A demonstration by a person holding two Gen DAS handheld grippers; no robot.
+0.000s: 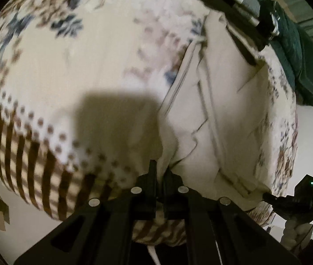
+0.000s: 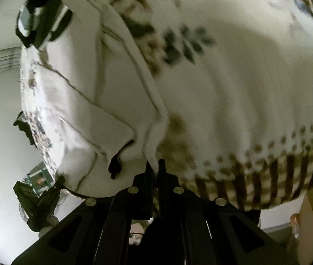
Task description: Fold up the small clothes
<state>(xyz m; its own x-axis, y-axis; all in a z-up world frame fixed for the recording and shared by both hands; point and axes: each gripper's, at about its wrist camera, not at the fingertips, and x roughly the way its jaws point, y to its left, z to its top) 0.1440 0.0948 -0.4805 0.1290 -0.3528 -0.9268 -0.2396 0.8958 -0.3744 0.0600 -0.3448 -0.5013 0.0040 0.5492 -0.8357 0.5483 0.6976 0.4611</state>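
In the left wrist view, the left gripper (image 1: 161, 172) is clamped on a bunched corner of a cream garment (image 1: 218, 114), cloth squeezed between its two fingers. The garment lies on a floral bedspread (image 1: 79, 50), to the right of the gripper, its seams and a folded flap running up and away from the pinch. Just left of the garment a dark square shadow falls on the bedspread, and beyond that the dotted and striped border (image 1: 24, 141) hangs over the edge. At the garment's far end a black tool, seemingly the other gripper, touches the cloth. A dark green cloth (image 1: 295, 50) lies beyond the garment's far side.

In the right wrist view, the right gripper (image 2: 154, 167) is likewise closed on an edge of the cream garment (image 2: 103, 92), which spreads left of it, one flap already doubled over. The left gripper (image 2: 39, 22) shows at the garment's far end.

Judging by this, a fold is under way, both ends held. The next move calls for carrying the held edges together across the garment, keeping them level so the layers meet squarely without dragging the bedspread.

No container is visible, apart from what may be a cardboard box (image 2: 310, 216) below the bedspread's edge, contents unseen.
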